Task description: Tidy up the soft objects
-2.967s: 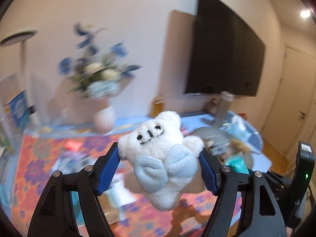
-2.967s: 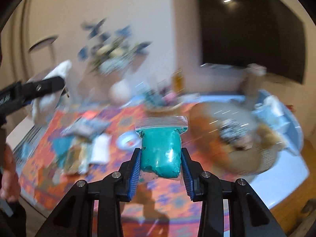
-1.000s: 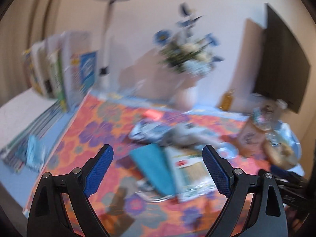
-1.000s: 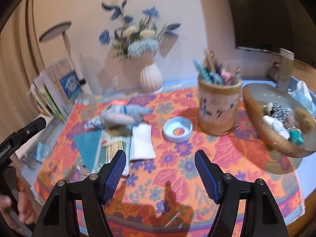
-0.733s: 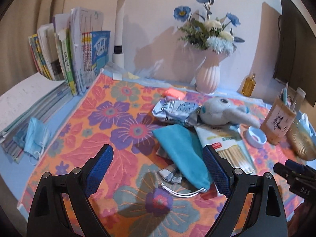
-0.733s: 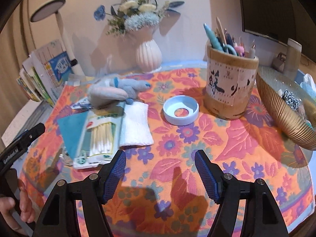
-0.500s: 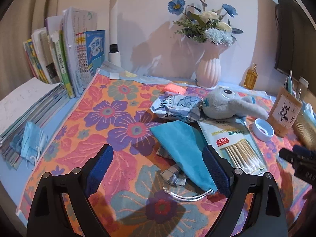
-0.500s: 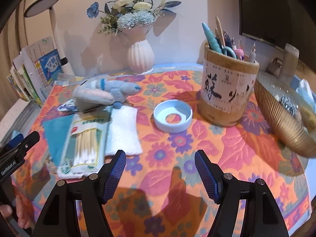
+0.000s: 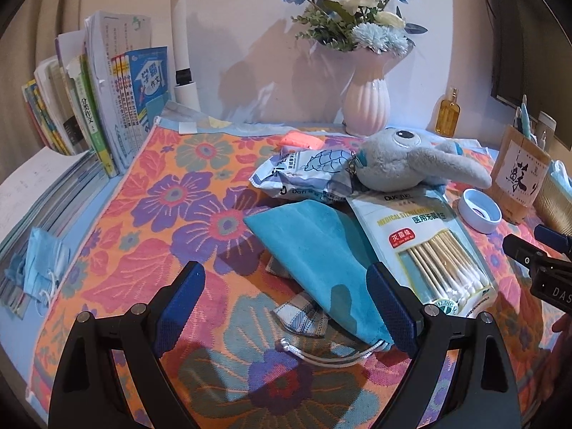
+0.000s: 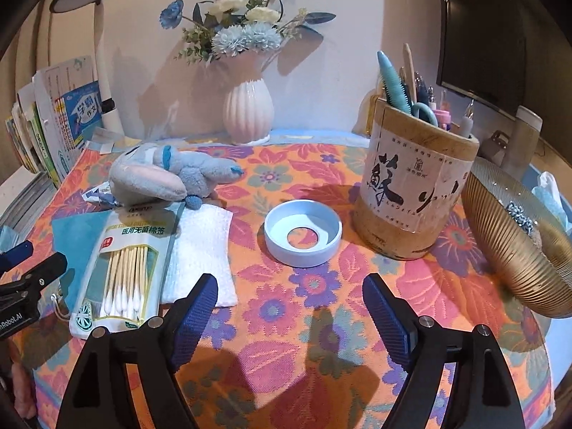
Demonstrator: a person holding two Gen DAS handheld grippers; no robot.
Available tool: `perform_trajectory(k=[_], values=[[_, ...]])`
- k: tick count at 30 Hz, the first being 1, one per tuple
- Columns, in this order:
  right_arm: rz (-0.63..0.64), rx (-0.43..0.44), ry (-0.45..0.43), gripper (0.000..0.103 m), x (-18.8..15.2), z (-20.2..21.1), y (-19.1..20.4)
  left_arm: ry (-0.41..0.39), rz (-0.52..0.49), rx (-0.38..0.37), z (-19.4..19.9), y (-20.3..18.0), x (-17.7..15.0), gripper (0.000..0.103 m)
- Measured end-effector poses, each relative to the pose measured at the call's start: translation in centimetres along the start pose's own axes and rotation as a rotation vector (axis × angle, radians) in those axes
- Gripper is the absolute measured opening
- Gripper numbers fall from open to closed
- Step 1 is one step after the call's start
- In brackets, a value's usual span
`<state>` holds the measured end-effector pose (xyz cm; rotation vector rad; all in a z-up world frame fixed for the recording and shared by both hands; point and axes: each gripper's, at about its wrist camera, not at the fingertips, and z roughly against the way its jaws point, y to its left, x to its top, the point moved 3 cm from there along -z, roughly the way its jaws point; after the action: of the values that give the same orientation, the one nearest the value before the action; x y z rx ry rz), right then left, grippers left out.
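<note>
Both tools empty now, versus a few seconds back when the left tool point(image 9: 286, 300) was pinching a white plush and the right tool point(image 10: 287, 307) a teal bag in a zip pouch. Probably means those two are already dropped in the gold bowl point(image 10: 514, 250), well off to the right of the right tool, and the next round is starting. Left tool spread wide with nothing between the pads, tipped down right over the teal drawstring pouch point(image 9: 314, 250), whose near end sits just ahead of its right finger. Grey elephant plush point(image 9: 400, 168) further ahead, resting on the snack packet point(image 9: 304, 175). Right tool jaws opening, nothing between them, white folded cloth point(image 10: 200, 250) just ahead-left on the floral counter point(image 10: 304, 339) mat.
</note>
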<state>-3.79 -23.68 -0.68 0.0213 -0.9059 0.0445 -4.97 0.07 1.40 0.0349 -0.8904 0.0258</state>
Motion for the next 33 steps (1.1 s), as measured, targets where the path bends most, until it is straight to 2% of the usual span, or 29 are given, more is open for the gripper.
perform_trajectory(k=[14, 33], values=[[-0.069, 0.017, 0.063, 0.085, -0.3, -1.0, -1.1, 0.021, -0.001, 0.007, -0.4, 0.1, 0.0, 0.091], [-0.091, 0.010, 0.068, 0.085, -0.5, -0.9, -1.4, 0.020, 0.007, 0.009, -0.4, 0.2, -0.2, 0.091]])
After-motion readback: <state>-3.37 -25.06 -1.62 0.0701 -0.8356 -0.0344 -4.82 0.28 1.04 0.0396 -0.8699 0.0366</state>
